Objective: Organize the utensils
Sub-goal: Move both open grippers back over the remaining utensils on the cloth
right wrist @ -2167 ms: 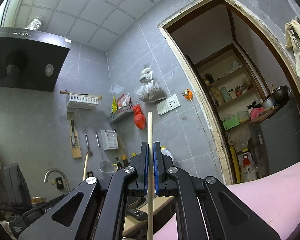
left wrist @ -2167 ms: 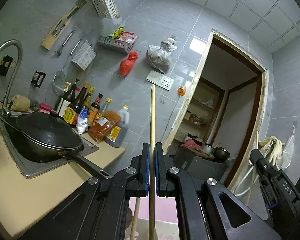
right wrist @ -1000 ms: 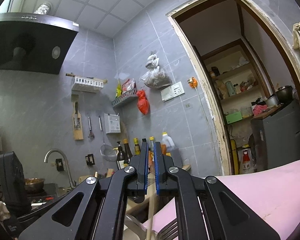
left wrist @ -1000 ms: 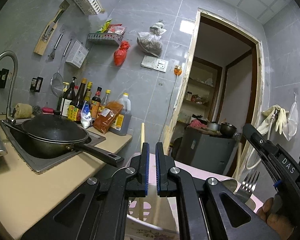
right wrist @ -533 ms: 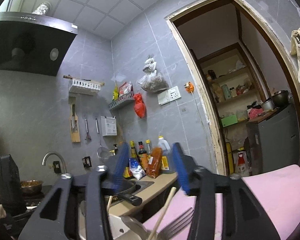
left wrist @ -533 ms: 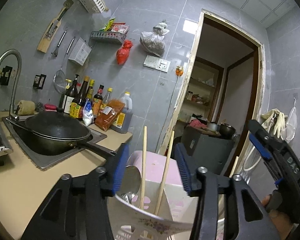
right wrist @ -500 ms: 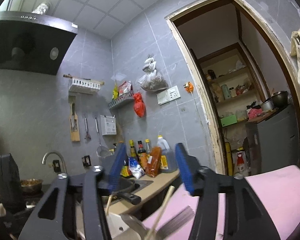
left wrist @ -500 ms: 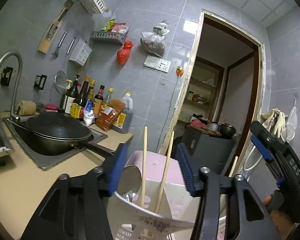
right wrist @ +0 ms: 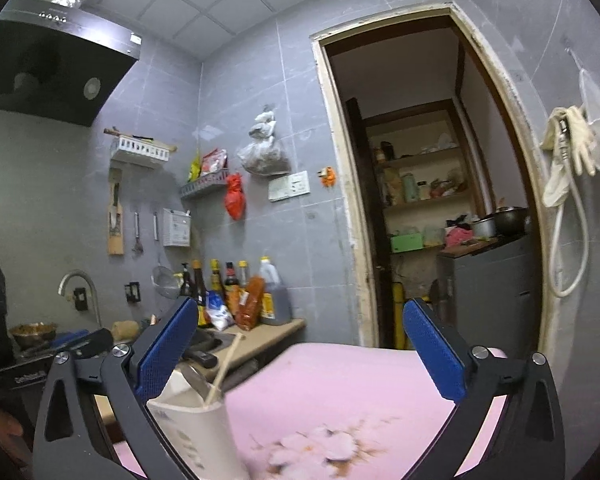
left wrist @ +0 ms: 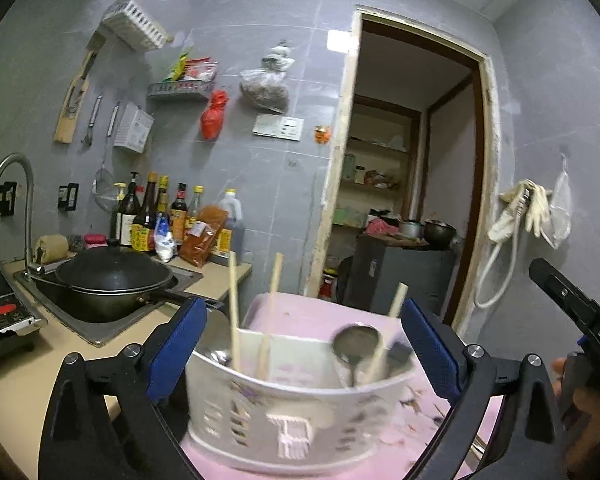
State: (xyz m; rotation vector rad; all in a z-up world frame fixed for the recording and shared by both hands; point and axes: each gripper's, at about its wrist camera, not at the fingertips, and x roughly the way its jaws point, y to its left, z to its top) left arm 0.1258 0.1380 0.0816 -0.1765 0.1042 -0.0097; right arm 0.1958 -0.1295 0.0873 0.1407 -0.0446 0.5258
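Your left gripper (left wrist: 302, 344) has its jaws spread as wide as they go, having just been opening; the blue pads (left wrist: 176, 346) stand well clear on either side of the white utensil holder (left wrist: 296, 412) and press on nothing. In the left wrist view the holder fills the lower centre of the frame, sitting on a pink floral cloth (left wrist: 312, 312), blurred. Two chopsticks (left wrist: 233, 312) stand tilted in its left compartment, a third leans at the right beside a metal spoon (left wrist: 354, 344), and other metal handles sit low inside, too blurred to name.

Your right gripper (right wrist: 300, 354) is also fully spread, its jaws having just been opening, and they hold nothing. In the right wrist view the holder (right wrist: 196, 436) lies at the lower left of the frame, partly behind the left finger, with one chopstick (right wrist: 228, 364) poking up from it. The pink cloth (right wrist: 340, 392) fills the lower centre between the pads.

At the left of the left wrist view a black wok (left wrist: 112, 280) sits in the sink, with a row of sauce bottles (left wrist: 160, 216) behind it against the grey tiled wall. The right gripper's black body (left wrist: 572, 312) shows at the right edge of that frame, with your hand (left wrist: 592, 412) below it. An open doorway (left wrist: 412, 168) stands at centre right.
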